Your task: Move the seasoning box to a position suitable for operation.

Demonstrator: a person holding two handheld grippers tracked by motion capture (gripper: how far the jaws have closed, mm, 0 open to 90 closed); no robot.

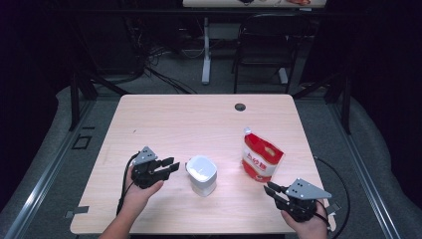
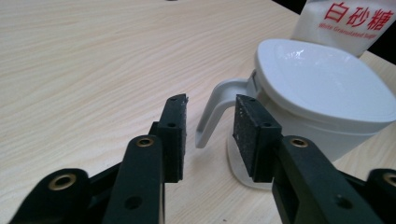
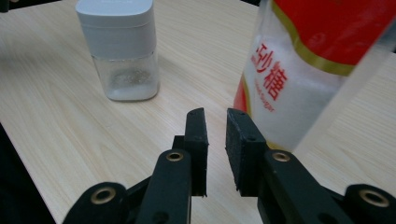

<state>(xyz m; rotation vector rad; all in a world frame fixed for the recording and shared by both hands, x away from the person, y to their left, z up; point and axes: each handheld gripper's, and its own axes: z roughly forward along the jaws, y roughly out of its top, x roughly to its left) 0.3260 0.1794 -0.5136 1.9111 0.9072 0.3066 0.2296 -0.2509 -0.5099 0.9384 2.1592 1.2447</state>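
Jar (image 1: 201, 175) stood mid-worktop (image 1: 189, 119), its handle (image 2: 212, 109) just ahead of left gripper (image 1: 170, 165), jaws spread, nothing between. Sugar pouch (image 1: 261, 157) upright just beyond right gripper (image 1: 269, 189), jaws narrowly apart, empty.

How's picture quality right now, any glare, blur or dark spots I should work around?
High view: table evenly lit, surroundings almost black, white jar slightly washed out. Left gripper view: jar lid shows soft glare, tongs sharp. Right gripper view: sugar bag is close and blurred, jar sharper.
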